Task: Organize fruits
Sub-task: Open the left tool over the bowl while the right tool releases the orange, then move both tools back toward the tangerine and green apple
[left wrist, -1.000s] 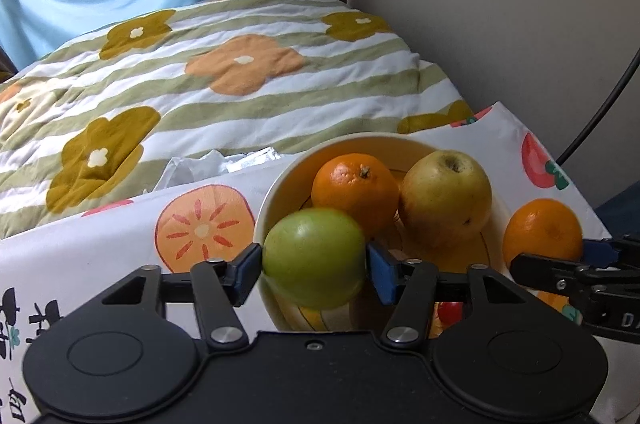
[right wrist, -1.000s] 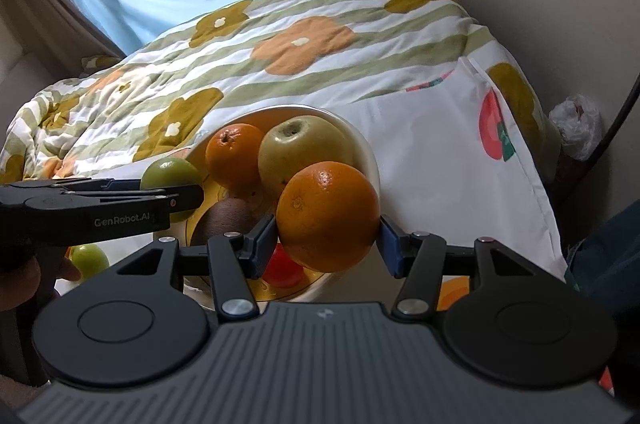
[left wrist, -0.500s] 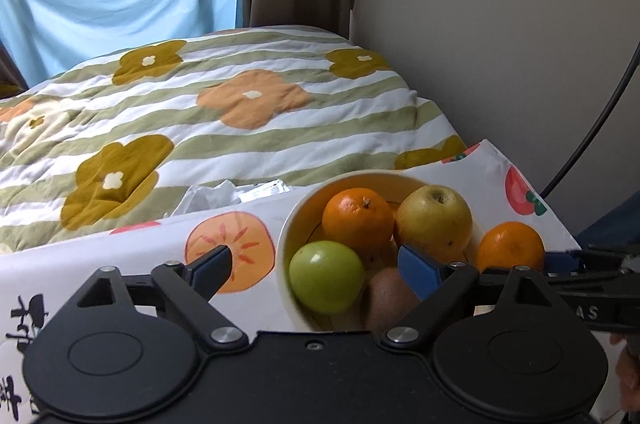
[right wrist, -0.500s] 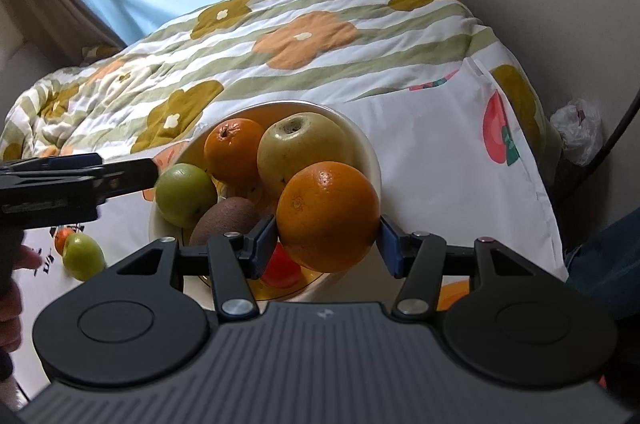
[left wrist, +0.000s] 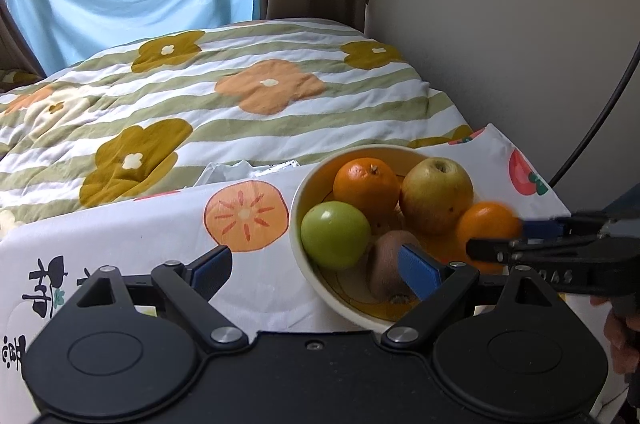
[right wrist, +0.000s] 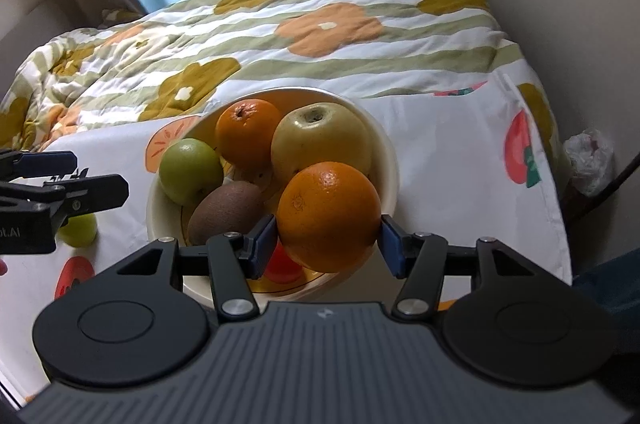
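right gripper (right wrist: 327, 244) jaws were opening around the orange (right wrist: 329, 216) over the bowl (right wrist: 390, 159) | left gripper (left wrist: 316, 266) wide, empty | orange looked firm, round, roll-prone: hold across its middle

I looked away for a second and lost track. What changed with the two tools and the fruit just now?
The left tool let go of the round green apple, which now lies in the cream bowl, and drew back with its jaws wide. The right tool is opening around the large orange, which sits between its pads over the bowl. The small orange, yellow-green apple and brown kiwi stayed put.
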